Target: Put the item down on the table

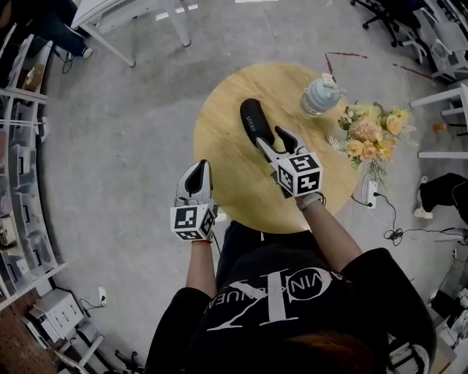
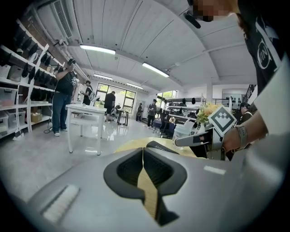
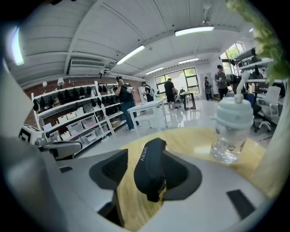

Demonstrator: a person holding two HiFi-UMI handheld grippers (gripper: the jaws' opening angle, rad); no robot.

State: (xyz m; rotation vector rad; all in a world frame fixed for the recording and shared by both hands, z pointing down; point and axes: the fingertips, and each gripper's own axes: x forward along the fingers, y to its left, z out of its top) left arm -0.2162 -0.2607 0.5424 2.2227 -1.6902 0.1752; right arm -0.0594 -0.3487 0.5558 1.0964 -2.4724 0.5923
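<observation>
A black oblong case (image 1: 254,123) lies on the round wooden table (image 1: 234,186), its long side running away from me. My right gripper (image 1: 272,140) is at the case's near end with its jaws open. In the right gripper view the case (image 3: 149,170) sits between the jaws; it shows against the right pad, and the left pad (image 3: 111,170) stands apart from it. My left gripper (image 1: 197,174) is off the table's left edge, its pads (image 2: 131,167) together with nothing between them. It looks across at the case (image 2: 159,145) and at the right gripper (image 2: 199,138).
A clear bottle with a pale lid (image 1: 319,95) stands at the table's far right, next to a bunch of yellow and peach flowers (image 1: 369,131). A white table (image 1: 131,18) stands beyond on the grey floor. Shelving (image 1: 18,146) lines the left wall, and several people stand in the background.
</observation>
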